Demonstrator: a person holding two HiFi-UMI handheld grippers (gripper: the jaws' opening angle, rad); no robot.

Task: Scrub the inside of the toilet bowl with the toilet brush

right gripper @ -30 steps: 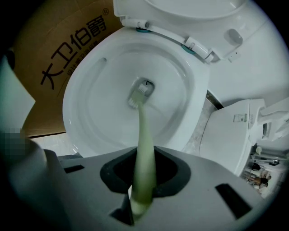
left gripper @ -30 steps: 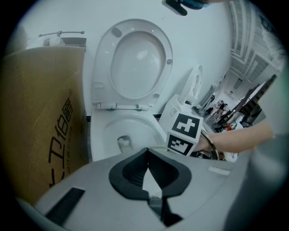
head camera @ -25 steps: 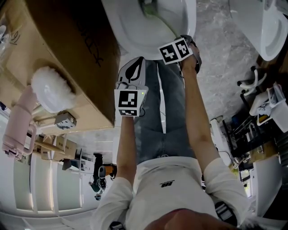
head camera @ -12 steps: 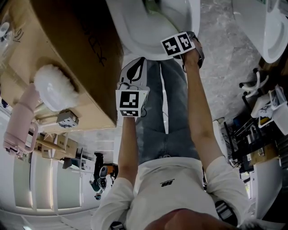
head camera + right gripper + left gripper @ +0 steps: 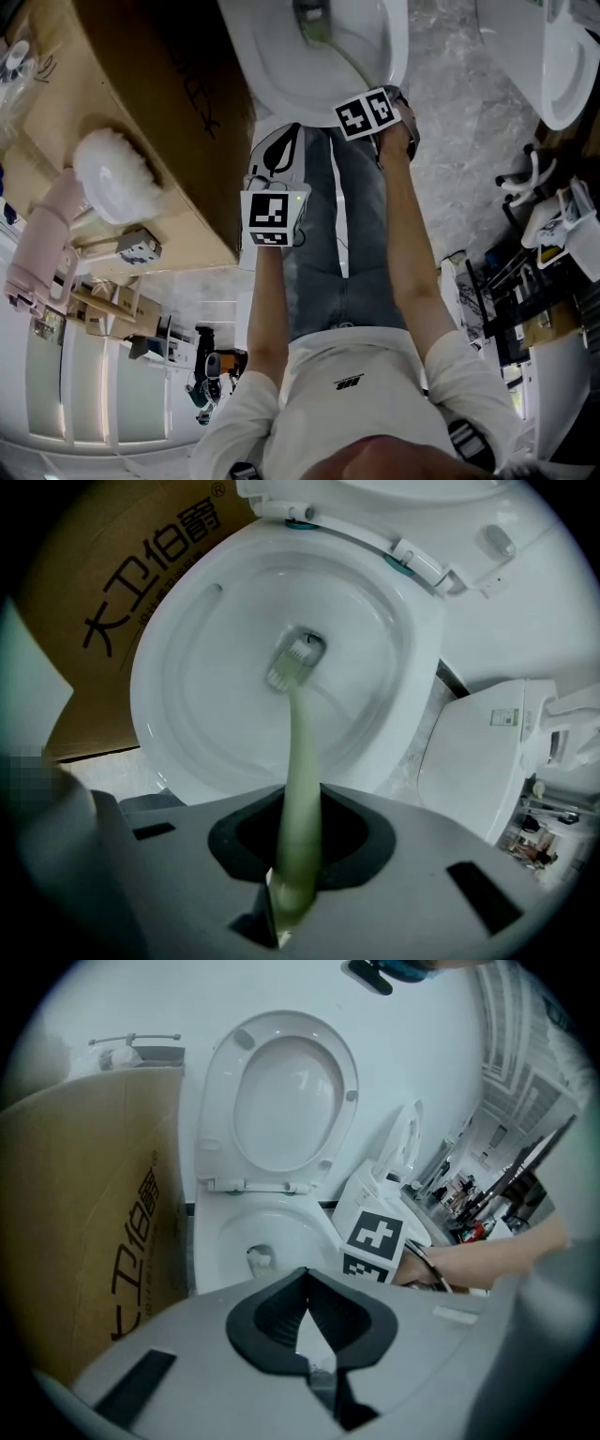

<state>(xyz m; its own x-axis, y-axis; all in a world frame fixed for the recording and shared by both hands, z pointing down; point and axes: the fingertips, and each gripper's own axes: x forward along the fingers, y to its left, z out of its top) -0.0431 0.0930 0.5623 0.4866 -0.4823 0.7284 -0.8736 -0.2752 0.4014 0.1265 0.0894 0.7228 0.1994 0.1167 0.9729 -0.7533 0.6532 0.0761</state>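
**A:** Pale green plastic, that's the toilet brush (image 5: 298, 761). In the right gripper view it runs from bottom centre up to the middle of the frame. Its bristle head (image 5: 292, 663) sits at the drain opening, deep in the toilet bowl (image 5: 187, 696).

**B:** Why hold it so far back on the handle?

**A:** For reach, I'd say. The bristles get to the bottom while the right gripper (image 5: 292, 860) hangs above the near rim. Its jaws are clamped on the handle's end, which fills the slot between the pads.

**B:** And the other claw?

**A:** The left gripper (image 5: 305, 1321) is near the centre of the head view, short of the bowl and apart from the brush. Its jaws are together with nothing between them. It looks parked out of the way, since scrubbing needs only one hand.

**B:** Anything around the bowl?

**A:** The seat (image 5: 286, 1101) is tipped up, at the upper centre of the left gripper view. That leaves the bowl open. A cardboard box (image 5: 84, 1213) stands just beside the toilet, at that frame's left.
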